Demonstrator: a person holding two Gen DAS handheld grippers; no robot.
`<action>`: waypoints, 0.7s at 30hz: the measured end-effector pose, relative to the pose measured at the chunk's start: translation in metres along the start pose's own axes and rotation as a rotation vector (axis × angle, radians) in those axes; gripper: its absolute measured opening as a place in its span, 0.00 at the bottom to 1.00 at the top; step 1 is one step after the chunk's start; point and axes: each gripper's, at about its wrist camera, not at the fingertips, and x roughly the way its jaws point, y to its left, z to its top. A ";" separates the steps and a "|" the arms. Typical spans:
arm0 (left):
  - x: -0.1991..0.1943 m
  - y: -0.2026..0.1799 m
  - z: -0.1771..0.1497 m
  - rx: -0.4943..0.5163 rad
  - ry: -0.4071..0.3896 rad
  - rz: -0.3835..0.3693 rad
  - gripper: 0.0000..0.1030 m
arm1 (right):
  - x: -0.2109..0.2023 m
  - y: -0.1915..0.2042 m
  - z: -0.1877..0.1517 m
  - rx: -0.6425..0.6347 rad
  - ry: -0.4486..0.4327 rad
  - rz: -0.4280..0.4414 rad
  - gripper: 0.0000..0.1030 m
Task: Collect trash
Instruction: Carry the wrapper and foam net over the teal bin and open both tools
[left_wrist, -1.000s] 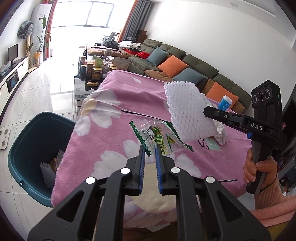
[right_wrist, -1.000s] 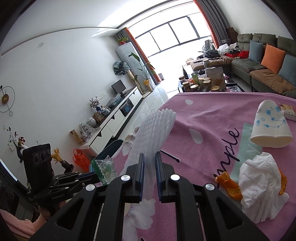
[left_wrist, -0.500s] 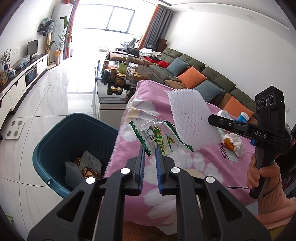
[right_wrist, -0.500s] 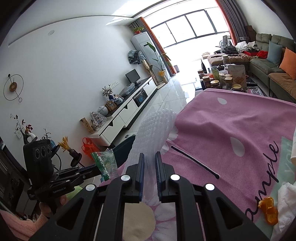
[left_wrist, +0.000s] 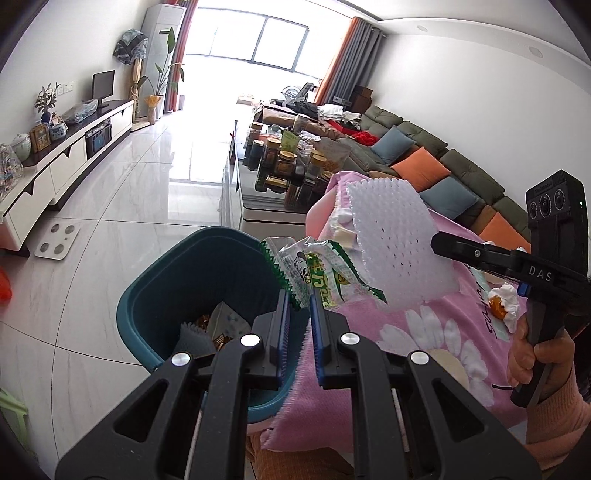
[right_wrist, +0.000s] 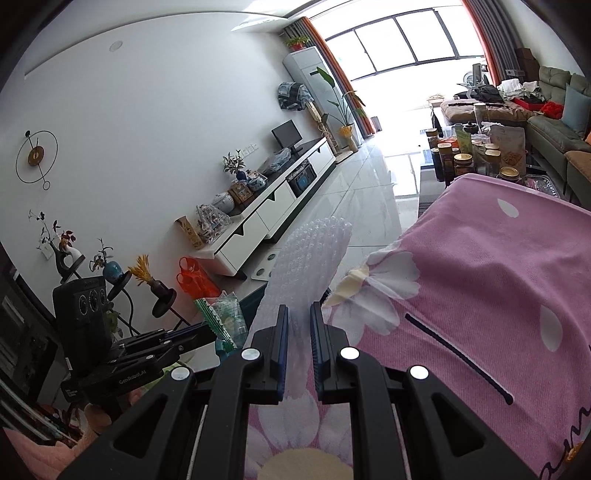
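Fingers (left_wrist: 280, 317) of the left gripper (left_wrist: 298, 314) are clamped on a crinkled green-and-clear plastic wrapper (left_wrist: 314, 275), held tilted down over the teal plastic bin's (left_wrist: 147, 295) rim; the right gripper (right_wrist: 298, 332) is closed on a white foam net sheet (right_wrist: 310, 254) at the pink floral-clothed table's (right_wrist: 480, 266) edge.

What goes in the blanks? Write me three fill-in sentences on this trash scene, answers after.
The left gripper is shut on a green and clear ____.
The right gripper is shut on a white foam ____.
The bin beside the table is ____ in colour.

Missing words: wrapper; net; teal

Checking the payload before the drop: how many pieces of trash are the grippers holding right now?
2. A green-and-clear snack wrapper in the left gripper, over the teal bin's edge; a white foam net sheet in the right gripper, above the pink-covered table.
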 end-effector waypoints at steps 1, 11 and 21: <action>0.001 0.003 0.000 -0.005 0.002 0.009 0.12 | 0.005 0.001 0.002 0.000 0.005 -0.001 0.10; 0.019 0.028 -0.008 -0.065 0.042 0.065 0.12 | 0.045 0.007 0.007 -0.013 0.069 -0.028 0.11; 0.037 0.048 -0.014 -0.106 0.078 0.096 0.12 | 0.082 0.018 0.006 -0.037 0.143 -0.050 0.12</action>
